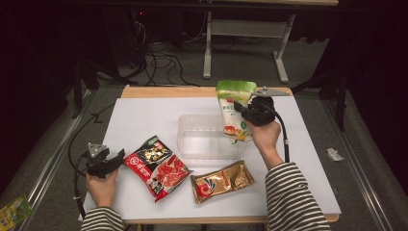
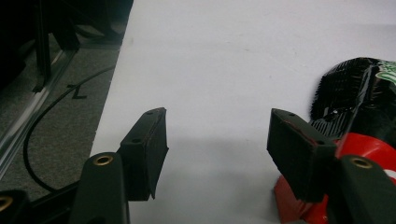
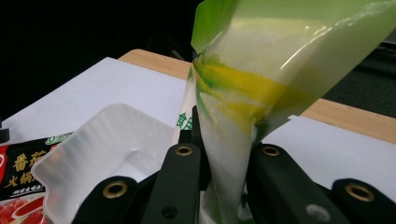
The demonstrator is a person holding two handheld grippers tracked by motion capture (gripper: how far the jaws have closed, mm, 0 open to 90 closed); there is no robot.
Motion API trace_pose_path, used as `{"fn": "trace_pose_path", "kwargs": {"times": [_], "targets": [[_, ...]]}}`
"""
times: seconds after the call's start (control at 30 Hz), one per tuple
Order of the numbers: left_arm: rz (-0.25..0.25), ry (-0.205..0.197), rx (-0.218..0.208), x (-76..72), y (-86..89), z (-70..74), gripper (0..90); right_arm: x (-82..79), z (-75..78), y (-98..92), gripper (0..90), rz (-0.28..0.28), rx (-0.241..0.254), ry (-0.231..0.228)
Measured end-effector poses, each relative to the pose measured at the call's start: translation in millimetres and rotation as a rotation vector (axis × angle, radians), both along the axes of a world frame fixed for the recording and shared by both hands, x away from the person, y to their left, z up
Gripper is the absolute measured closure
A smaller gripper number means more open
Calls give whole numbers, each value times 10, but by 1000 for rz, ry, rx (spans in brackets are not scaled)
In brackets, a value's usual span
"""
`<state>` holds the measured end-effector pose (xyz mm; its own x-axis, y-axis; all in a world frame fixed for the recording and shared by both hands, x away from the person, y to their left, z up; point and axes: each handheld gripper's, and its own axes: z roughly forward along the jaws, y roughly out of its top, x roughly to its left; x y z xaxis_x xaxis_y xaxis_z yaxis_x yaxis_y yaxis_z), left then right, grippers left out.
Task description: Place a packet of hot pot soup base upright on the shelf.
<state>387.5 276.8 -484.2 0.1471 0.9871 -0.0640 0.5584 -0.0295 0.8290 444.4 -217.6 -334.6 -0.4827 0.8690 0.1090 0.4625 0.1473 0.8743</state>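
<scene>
My right gripper (image 1: 243, 114) is shut on a green and white pouch (image 1: 234, 109), holding it upright over the right end of a clear plastic tub (image 1: 207, 137). In the right gripper view the pouch (image 3: 238, 107) is pinched between the two black jaws, with the tub (image 3: 112, 140) below and to the left. A red and black snack bag (image 1: 156, 166) lies near the table's front left. My left gripper (image 1: 118, 158) rests on the white table beside it, open and empty (image 2: 217, 140), its right jaw next to the red bag (image 2: 364, 116). A gold pouch (image 1: 222, 180) lies at the front centre.
The white mat (image 1: 144, 115) covers a wooden table with its far edge (image 1: 168, 91) showing. Cables and a desk frame (image 1: 240, 38) stand on the floor beyond. A green packet (image 1: 12, 211) lies on the floor at the lower left.
</scene>
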Motion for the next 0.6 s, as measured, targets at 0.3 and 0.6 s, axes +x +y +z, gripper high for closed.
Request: {"fn": "trace_pose_path", "kwargs": {"times": [0.3,0.6], "targets": [[0,0,0,0,0,0,385,70,-33,81,847,3,-5,21],[10,-1,-3,0,2,0,383,123,-105,115,834,-14,-11,39]]}}
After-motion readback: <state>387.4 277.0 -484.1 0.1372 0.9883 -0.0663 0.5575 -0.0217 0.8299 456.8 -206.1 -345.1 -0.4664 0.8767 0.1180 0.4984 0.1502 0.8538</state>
